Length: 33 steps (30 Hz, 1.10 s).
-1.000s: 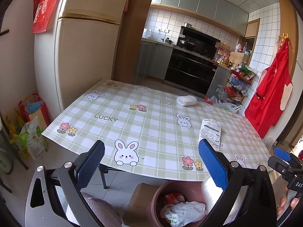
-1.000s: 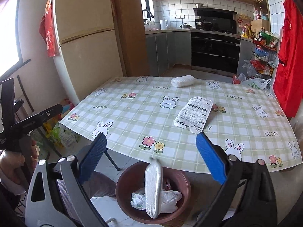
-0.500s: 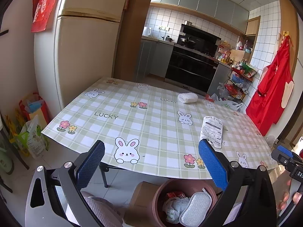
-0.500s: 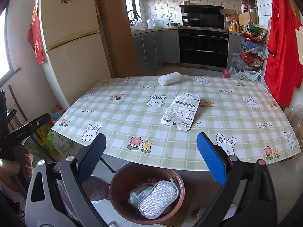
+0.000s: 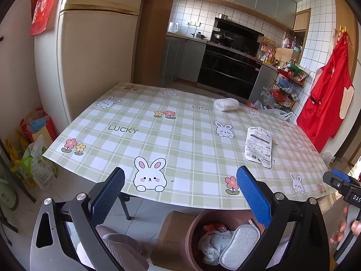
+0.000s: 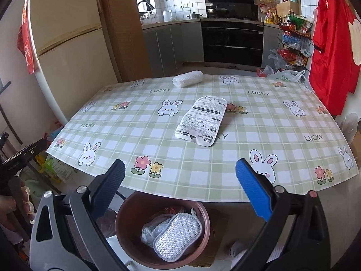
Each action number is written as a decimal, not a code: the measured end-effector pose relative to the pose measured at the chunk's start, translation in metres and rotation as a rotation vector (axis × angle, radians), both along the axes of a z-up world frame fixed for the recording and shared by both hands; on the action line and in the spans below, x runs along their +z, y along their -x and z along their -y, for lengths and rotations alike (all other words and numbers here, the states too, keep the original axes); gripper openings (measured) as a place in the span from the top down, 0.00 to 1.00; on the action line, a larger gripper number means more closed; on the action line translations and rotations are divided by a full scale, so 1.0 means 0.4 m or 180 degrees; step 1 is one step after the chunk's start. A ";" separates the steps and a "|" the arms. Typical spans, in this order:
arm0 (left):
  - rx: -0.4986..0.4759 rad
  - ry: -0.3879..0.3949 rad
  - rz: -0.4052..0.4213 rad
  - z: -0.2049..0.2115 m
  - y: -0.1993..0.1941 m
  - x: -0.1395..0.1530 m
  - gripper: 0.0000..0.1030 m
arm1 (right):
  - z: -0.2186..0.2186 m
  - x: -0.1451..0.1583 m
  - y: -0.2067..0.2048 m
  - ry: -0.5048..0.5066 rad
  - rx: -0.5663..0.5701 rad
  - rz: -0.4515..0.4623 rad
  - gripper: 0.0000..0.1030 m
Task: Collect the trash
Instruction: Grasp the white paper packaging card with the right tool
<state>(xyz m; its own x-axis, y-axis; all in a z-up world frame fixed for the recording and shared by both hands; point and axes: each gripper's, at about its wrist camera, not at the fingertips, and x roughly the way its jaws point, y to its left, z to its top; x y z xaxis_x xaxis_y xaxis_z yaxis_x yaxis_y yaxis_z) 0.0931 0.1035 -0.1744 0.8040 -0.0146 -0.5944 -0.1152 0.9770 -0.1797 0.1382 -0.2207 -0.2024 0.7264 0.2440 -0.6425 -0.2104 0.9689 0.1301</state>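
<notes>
Right wrist view, both grippers' jaws spread and empty, silver sponge [image 6: 177,239] in brown bin [image 6: 126,216], white packet [image 6: 202,117] on table [image 6: 282,122]

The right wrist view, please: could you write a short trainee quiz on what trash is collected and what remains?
1. True or false: the silver scouring pad lies inside the brown bin.
2. Which trash lies nearer the right gripper: A, the printed flat packet, or B, the white mesh bundle?
3. Fill in: both grippers are ____.

Key: 1 true; 2 A; 3 open.
</notes>
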 end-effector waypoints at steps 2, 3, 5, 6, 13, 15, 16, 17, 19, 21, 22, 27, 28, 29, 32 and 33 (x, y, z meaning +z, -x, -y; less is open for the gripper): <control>-0.0002 -0.0004 -0.0032 -0.003 -0.016 -0.012 0.06 | 0.003 -0.013 -0.023 0.0013 -0.0019 -0.0037 0.06; -0.0005 -0.0004 -0.0054 -0.004 -0.025 -0.019 0.06 | 0.005 -0.019 -0.035 0.0015 -0.0028 -0.0059 0.06; -0.0008 -0.0009 -0.0094 -0.008 -0.044 -0.034 0.06 | 0.010 -0.036 -0.065 0.0001 -0.0055 -0.0120 0.06; -0.0010 -0.0012 -0.0111 -0.010 -0.056 -0.039 0.06 | 0.011 -0.044 -0.078 -0.0003 -0.0069 -0.0145 0.06; -0.0041 -0.0046 -0.0250 -0.018 -0.154 -0.090 0.06 | 0.023 -0.118 -0.209 0.0040 -0.0150 -0.0344 0.06; -0.0062 -0.0066 -0.0290 -0.018 -0.192 -0.103 0.06 | 0.029 -0.138 -0.260 0.0012 -0.0178 -0.0410 0.06; -0.0075 -0.0071 -0.0300 -0.019 -0.210 -0.109 0.06 | 0.031 -0.147 -0.284 -0.0014 -0.0183 -0.0437 0.06; -0.0092 -0.0079 -0.0307 -0.018 -0.231 -0.114 0.06 | 0.033 -0.158 -0.315 -0.0038 -0.0192 -0.0471 0.06; -0.0112 -0.0103 -0.0308 -0.016 -0.271 -0.120 0.06 | 0.033 -0.176 -0.377 -0.0049 -0.0215 -0.0516 0.06; -0.0125 -0.0106 -0.0292 -0.013 -0.311 -0.124 0.06 | 0.031 -0.191 -0.437 -0.0037 -0.0230 -0.0529 0.06; -0.0133 -0.0105 -0.0283 -0.012 -0.331 -0.127 0.06 | 0.032 -0.200 -0.474 -0.0025 -0.0244 -0.0542 0.06; -0.0230 -0.0147 -0.0252 0.012 -0.425 -0.135 0.06 | 0.045 -0.241 -0.631 -0.0117 -0.0316 -0.0652 0.06; -0.0259 -0.0156 -0.0247 0.018 -0.440 -0.137 0.06 | 0.048 -0.248 -0.655 -0.0146 -0.0329 -0.0672 0.06; -0.0296 -0.0162 -0.0236 0.025 -0.457 -0.137 0.06 | 0.048 -0.255 -0.677 -0.0168 -0.0323 -0.0687 0.06; -0.0395 -0.0187 -0.0174 0.041 -0.499 -0.135 0.06 | 0.048 -0.282 -0.738 -0.0132 -0.0354 -0.0770 0.06; -0.0427 -0.0208 -0.0158 0.046 -0.513 -0.134 0.06 | 0.051 -0.290 -0.752 -0.0137 -0.0366 -0.0807 0.06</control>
